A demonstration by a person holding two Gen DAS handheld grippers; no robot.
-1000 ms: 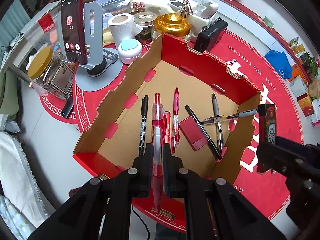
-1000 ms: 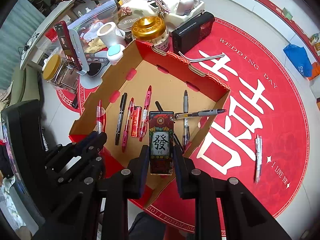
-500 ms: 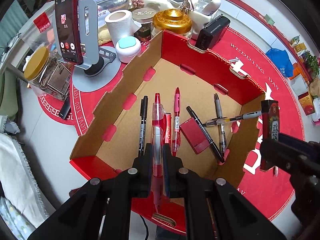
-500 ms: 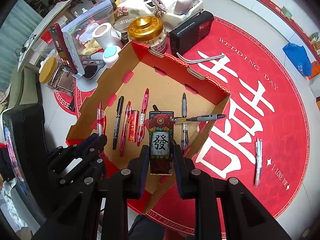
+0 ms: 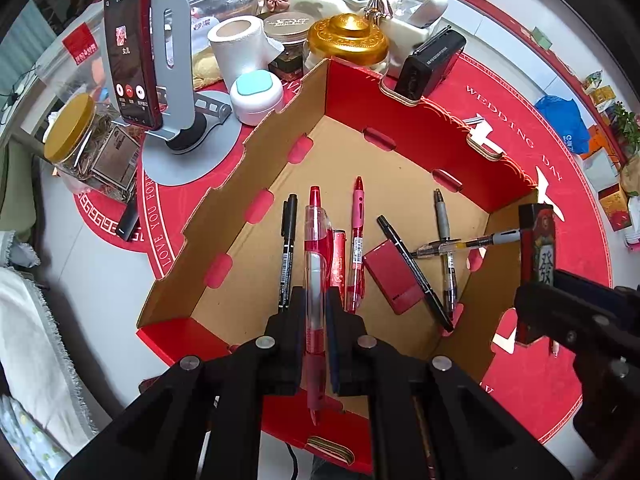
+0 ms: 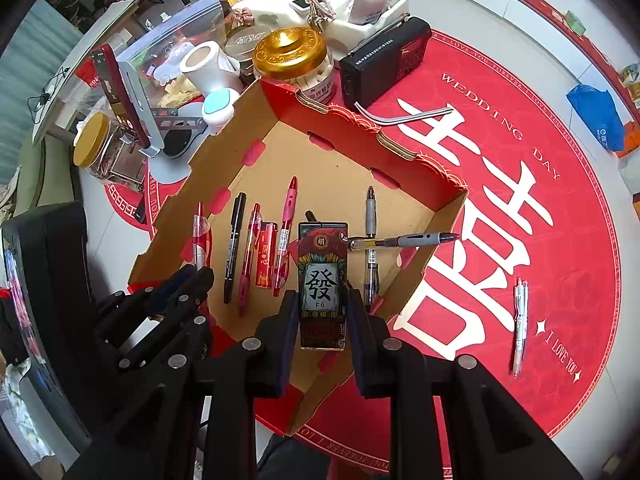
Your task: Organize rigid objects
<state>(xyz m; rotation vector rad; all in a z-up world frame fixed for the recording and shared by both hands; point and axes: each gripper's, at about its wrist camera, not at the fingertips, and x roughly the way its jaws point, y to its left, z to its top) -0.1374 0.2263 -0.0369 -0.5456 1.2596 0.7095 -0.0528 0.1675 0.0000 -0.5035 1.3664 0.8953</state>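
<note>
My left gripper is shut on a red pen and holds it over the near edge of the cardboard box. My right gripper is shut on a dark card box with a Chinese character, held above the box's near right side; it also shows in the left wrist view. Several pens, a black marker and a small red case lie on the box floor. A grey pen rests across the box's right wall.
A white pen lies on the red mat at right. Behind the box stand a gold-lidded jar, a black radio, a paper roll, a phone on a stand and a jar.
Both grippers have drawn back slightly toward the near side of the box, each still holding its object. Nothing was let go.
</note>
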